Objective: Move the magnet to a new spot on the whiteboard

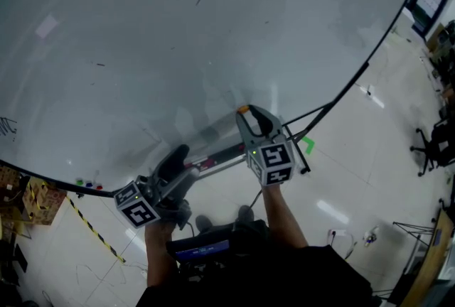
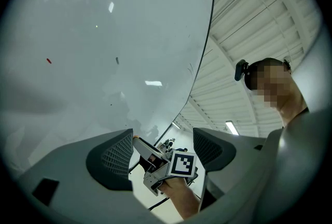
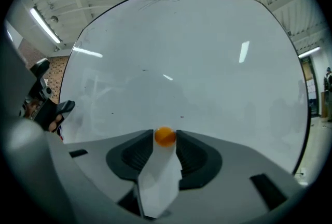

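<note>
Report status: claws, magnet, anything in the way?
Right claw shut on magnet, at whiteboard. Left claw open, empty. Nothing blocking.

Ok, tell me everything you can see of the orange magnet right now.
The magnet is a small, round, plain orange piece, smooth-looking. It sits pinched between the tips of the right gripper, whose dark ribbed pads press its two sides. It is held at the lower part of the whiteboard, but whether it touches the surface cannot be told.
</note>
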`<action>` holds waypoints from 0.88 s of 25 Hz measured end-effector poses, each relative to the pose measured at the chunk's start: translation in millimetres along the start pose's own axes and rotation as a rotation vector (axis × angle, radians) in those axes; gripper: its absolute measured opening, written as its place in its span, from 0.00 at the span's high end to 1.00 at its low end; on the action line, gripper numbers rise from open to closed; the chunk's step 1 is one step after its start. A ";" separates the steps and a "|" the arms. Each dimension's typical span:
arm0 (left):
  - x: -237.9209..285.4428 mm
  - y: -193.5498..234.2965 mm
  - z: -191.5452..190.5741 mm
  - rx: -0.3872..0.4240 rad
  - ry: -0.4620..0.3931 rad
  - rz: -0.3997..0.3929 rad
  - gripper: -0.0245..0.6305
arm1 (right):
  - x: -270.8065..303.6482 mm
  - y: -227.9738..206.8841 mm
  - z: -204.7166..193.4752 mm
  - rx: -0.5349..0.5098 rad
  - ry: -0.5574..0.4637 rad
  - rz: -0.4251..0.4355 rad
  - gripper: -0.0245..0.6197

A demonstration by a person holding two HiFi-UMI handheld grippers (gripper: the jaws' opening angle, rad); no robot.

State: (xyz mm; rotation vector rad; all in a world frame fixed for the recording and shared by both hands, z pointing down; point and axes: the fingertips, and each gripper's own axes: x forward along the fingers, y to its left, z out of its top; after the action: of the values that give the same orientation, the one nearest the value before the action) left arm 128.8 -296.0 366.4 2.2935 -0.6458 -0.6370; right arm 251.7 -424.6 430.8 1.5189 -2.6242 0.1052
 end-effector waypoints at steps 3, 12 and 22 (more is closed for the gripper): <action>-0.4 -1.8 1.4 0.005 0.002 -0.006 0.42 | 0.9 -0.7 1.3 -0.015 0.004 -0.031 0.71; 2.0 -2.9 0.1 0.006 0.011 -0.008 0.42 | 0.5 -1.0 1.8 0.021 0.003 -0.003 0.73; 6.8 -12.9 -0.5 0.024 0.005 -0.023 0.42 | -34.5 1.3 34.3 0.189 -0.100 0.138 0.73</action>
State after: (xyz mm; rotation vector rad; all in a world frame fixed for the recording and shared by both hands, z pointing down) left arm 137.8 -291.3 356.0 2.3268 -0.6293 -0.6376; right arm 265.6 -398.2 392.4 1.4286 -2.8699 0.3047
